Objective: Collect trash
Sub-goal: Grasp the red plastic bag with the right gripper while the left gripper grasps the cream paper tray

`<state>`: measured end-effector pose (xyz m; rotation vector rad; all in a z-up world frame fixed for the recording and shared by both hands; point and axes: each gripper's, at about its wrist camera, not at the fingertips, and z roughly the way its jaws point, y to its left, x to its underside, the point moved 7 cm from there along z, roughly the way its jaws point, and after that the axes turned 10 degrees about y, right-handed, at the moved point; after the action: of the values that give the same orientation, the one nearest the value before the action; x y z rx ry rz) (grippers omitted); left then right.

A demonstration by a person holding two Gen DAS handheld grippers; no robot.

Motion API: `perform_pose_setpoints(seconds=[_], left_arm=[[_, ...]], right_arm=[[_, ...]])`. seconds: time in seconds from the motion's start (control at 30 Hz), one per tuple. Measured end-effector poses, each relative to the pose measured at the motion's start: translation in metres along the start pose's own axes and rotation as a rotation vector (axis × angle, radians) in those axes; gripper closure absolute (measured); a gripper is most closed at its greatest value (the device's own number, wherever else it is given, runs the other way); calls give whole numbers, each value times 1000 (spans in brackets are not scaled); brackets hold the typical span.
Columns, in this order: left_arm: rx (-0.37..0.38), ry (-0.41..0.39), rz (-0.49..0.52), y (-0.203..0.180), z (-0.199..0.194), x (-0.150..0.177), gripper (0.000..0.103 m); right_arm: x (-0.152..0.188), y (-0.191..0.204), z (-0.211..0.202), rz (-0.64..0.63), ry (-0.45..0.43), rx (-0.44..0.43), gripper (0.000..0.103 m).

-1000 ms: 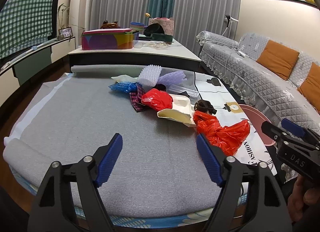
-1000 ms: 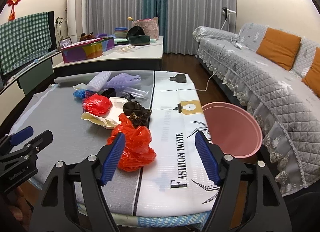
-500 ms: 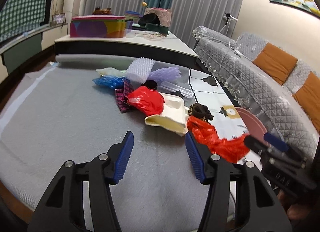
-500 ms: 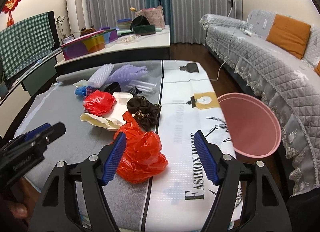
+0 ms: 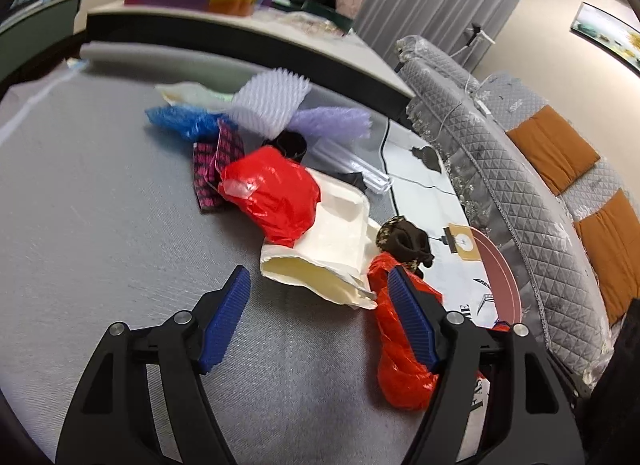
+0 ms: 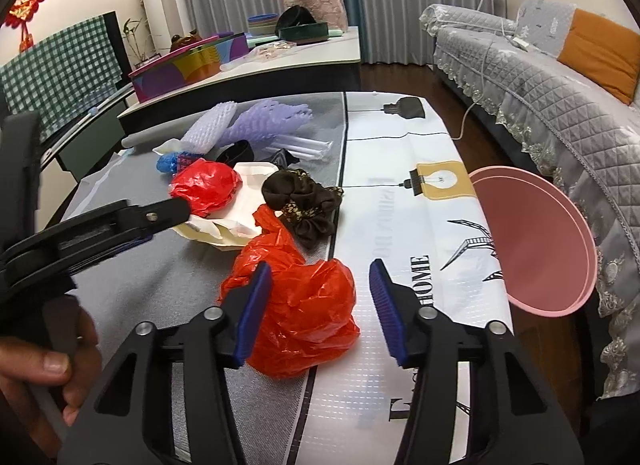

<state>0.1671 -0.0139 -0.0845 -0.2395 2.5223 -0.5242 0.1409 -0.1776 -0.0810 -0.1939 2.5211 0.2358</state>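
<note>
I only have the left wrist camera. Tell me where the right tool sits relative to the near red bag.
Observer: The right tool has the near red bag between its jaws. They have just been closing, but one pad is clear of the plastic.
Operator: Describe the bin. I only get a sliver of it.
Observer: The pink bin stands off the table edge, between it and the sofa. Its mouth is tipped toward the camera and nothing shows inside.
Operator: Report what is behind my own tool.
Observer: A hand grips the handle of the left tool, low at the left of the right wrist view.
</note>
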Motion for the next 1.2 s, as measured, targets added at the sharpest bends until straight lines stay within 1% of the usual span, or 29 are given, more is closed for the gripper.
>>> perform_pose_setpoints(seconds=[0.07, 0.13, 0.2, 0.23, 0.3, 0.33, 0.37, 0.47, 0.5, 0.53, 0.67, 0.87, 1.03, 1.2], left_arm=[[13, 17, -25, 3, 7, -1, 35], [19, 25, -42, 4, 11, -2, 35], [26, 34, -45, 3, 14, -3, 46], [23, 34, -47, 4, 15, -4, 47], [18, 34, -56, 7, 14, -5, 54], [18, 37, -64, 8, 13, -5, 55], [21, 37, -72, 10, 11, -4, 59], [19, 36, -78, 13, 4, -3, 64], [16, 36, -77, 14, 3, -2, 78], [16, 42, -78, 15, 1, -1, 87], [19, 40, -88, 20, -8, 3, 91], [6, 6, -75, 26, -31, 6, 98], [2, -24, -75, 32, -53, 9, 101], [-7, -66, -65, 37, -72, 8, 101]], right_arm=[[-1, 2, 0, -10, 0, -10, 63], [-1, 4, -1, -19, -4, -19, 67], [-1, 6, -1, -29, -10, -19, 72], [-2, 8, -1, -34, -14, -22, 76], [-3, 10, -4, -41, -26, -28, 79], [-3, 11, -5, -44, -31, -30, 81], [-3, 11, -7, -47, -37, -33, 82], [-4, 14, -12, -58, -53, -31, 83], [-4, 15, -15, -61, -59, -31, 83], [-4, 15, -17, -62, -63, -32, 83], [-6, 20, -29, -78, -99, -22, 84], [-6, 24, -44, -73, -132, -9, 84], [-8, 24, -62, -66, -176, 4, 85], [-9, 22, -73, -57, -201, 15, 85]])
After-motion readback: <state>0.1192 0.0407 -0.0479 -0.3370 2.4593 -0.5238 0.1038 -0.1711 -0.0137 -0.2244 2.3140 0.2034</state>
